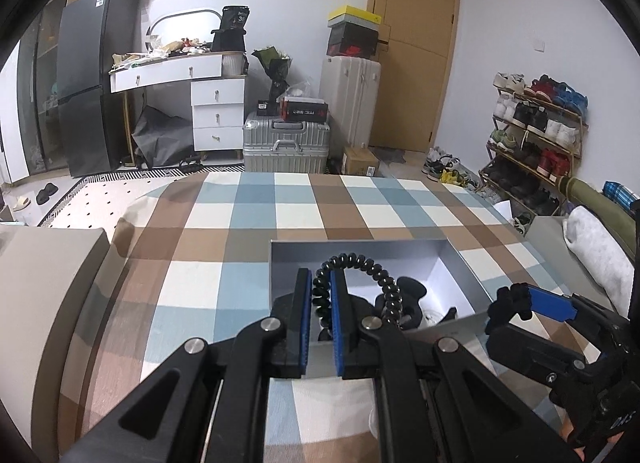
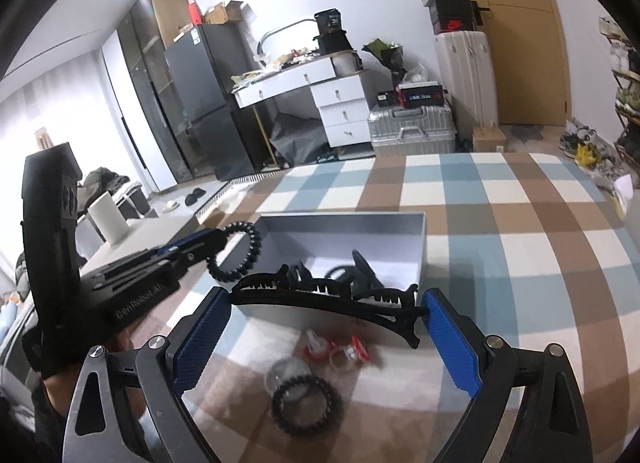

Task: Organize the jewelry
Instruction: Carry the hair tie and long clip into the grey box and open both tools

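A black beaded bracelet [image 1: 352,257] loops up from my left gripper [image 1: 320,277], whose blue pads are shut on its left side, above the near edge of a grey open box [image 1: 464,275]. In the right wrist view the same bracelet [image 2: 256,241] hangs from the left gripper [image 2: 222,237] at the box's [image 2: 340,229] left side. My right gripper [image 2: 326,301] is shut on a long black claw hair clip [image 2: 320,297] that spans pad to pad, just before the box. The left wrist view shows the right gripper [image 1: 520,299] beside the box. Dark hair clips [image 2: 360,265] lie inside.
On the checked bedspread [image 2: 520,247] below my right gripper lie a second black bracelet [image 2: 306,407], a clear round lid [image 2: 288,377], a ring [image 2: 340,359] and small red-and-white pieces [image 2: 320,343]. A grey bolster [image 1: 52,287] borders the bed on the left.
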{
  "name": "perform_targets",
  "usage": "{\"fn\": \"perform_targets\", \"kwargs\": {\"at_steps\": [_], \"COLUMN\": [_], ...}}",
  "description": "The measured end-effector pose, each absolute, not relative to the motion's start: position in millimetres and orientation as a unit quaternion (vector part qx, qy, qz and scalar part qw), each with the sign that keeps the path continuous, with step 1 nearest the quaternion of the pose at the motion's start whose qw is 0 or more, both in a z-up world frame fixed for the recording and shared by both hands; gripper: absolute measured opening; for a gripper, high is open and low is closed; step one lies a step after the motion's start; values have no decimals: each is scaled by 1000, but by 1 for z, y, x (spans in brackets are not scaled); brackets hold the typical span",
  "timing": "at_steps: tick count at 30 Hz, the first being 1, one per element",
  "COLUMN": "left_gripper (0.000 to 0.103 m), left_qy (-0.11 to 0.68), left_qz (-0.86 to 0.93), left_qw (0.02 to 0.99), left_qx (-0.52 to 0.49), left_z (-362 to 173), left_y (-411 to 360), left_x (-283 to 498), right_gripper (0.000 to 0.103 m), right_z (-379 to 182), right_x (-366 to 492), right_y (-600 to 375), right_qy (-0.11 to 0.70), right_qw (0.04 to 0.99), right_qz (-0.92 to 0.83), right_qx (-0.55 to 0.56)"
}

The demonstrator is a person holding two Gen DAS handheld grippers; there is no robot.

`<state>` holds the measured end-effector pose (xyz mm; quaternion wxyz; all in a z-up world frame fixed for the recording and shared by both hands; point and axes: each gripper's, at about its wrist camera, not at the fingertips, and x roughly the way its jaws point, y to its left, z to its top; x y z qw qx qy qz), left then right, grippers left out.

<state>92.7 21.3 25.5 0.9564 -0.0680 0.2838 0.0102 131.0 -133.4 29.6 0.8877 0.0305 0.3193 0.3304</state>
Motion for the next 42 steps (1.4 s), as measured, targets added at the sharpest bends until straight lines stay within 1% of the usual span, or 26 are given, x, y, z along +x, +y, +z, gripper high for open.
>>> {"fn": "perform_targets", "kwargs": {"at_steps": [6, 18, 42], "left_gripper": [4, 4, 5], "left_qy": [283, 287, 301], "left_qz": [15, 27, 37], "left_qw": [956, 954, 950], "left_qx": [-74, -85, -74], "left_z": [19, 15, 8], "left_y": [24, 25, 23], "left_x": [98, 103, 109], "right_gripper": [96, 96, 97], "right_z": [29, 17, 15], "right_x": [143, 157, 167], "right_y": [-127, -120, -115], "right_qy": [314, 329, 328], "right_qw": [889, 890, 894], "right_qz": [331, 315, 303], "right_qx": [34, 29, 24]}}
